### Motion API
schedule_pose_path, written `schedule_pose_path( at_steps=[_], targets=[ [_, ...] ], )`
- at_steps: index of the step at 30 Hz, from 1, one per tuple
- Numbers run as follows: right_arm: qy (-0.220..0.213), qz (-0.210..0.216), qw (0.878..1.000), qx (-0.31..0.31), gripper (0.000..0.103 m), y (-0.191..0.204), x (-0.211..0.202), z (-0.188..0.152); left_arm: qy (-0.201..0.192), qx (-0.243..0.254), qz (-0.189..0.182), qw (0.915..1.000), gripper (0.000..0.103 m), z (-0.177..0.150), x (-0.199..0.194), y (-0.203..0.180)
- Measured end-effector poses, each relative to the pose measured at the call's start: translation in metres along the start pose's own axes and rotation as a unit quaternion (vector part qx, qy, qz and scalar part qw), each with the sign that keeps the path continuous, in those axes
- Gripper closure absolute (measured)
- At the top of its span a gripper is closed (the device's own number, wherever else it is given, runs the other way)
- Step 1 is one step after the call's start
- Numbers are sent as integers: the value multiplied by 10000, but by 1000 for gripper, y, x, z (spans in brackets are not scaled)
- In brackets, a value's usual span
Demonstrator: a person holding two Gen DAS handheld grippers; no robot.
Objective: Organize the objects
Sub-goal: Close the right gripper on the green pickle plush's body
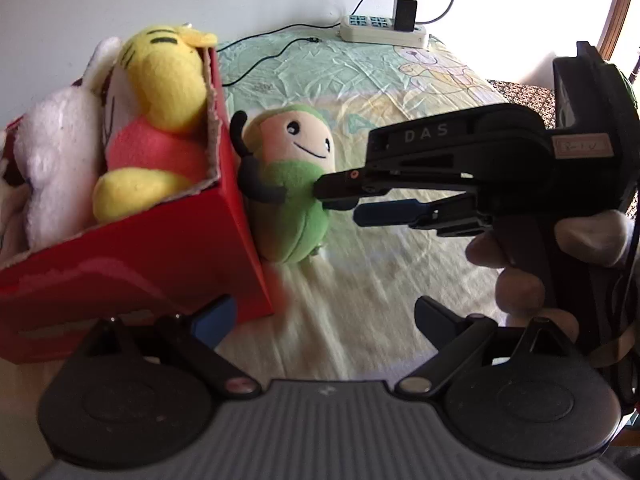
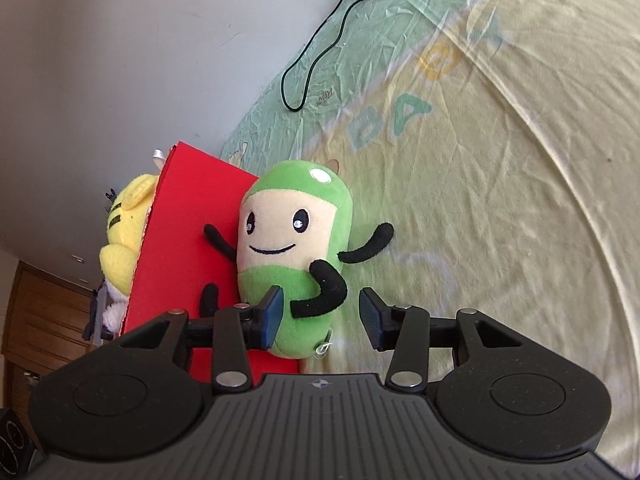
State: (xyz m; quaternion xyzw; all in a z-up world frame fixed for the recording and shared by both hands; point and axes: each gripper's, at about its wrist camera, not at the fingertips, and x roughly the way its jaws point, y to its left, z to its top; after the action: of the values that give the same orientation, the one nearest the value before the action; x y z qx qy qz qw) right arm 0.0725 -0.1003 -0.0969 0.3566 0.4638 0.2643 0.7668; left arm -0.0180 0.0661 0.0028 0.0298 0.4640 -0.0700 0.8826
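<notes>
A green bean-shaped plush [image 1: 294, 200] with a smiling face and black limbs leans against the right side of a red box [image 1: 160, 252] on the bed. In the box lie a yellow bear plush [image 1: 160, 120] in a red shirt and a white plush [image 1: 56, 152]. My right gripper [image 1: 344, 200] reaches in from the right, held by a person's hand [image 1: 520, 280]. In the right wrist view the green plush [image 2: 296, 240] sits low between the fingers of my right gripper [image 2: 322, 318]: the left pad [image 2: 272, 316] touches it, the right pad stands apart. My left gripper [image 1: 324, 316] is open and holds nothing.
A light green and yellow printed sheet [image 1: 400, 280] covers the bed. At the far edge by the wall lie a white power strip [image 1: 382, 32] with a black charger and a loose black cable [image 2: 316, 52]. Wooden furniture [image 2: 40, 320] stands beyond the box.
</notes>
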Motion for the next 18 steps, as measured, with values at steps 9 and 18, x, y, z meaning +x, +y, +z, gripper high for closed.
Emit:
schedule_pose_path(
  at_steps=[9, 18],
  targets=[
    [-150, 291, 9990, -301, 91, 5, -14, 2, -26, 145, -33, 9999, 8, 3, -5, -13],
    [-298, 332, 9980, -445, 93, 1, -49, -5, -195, 212, -342, 9990, 8, 3, -16, -27]
  ],
)
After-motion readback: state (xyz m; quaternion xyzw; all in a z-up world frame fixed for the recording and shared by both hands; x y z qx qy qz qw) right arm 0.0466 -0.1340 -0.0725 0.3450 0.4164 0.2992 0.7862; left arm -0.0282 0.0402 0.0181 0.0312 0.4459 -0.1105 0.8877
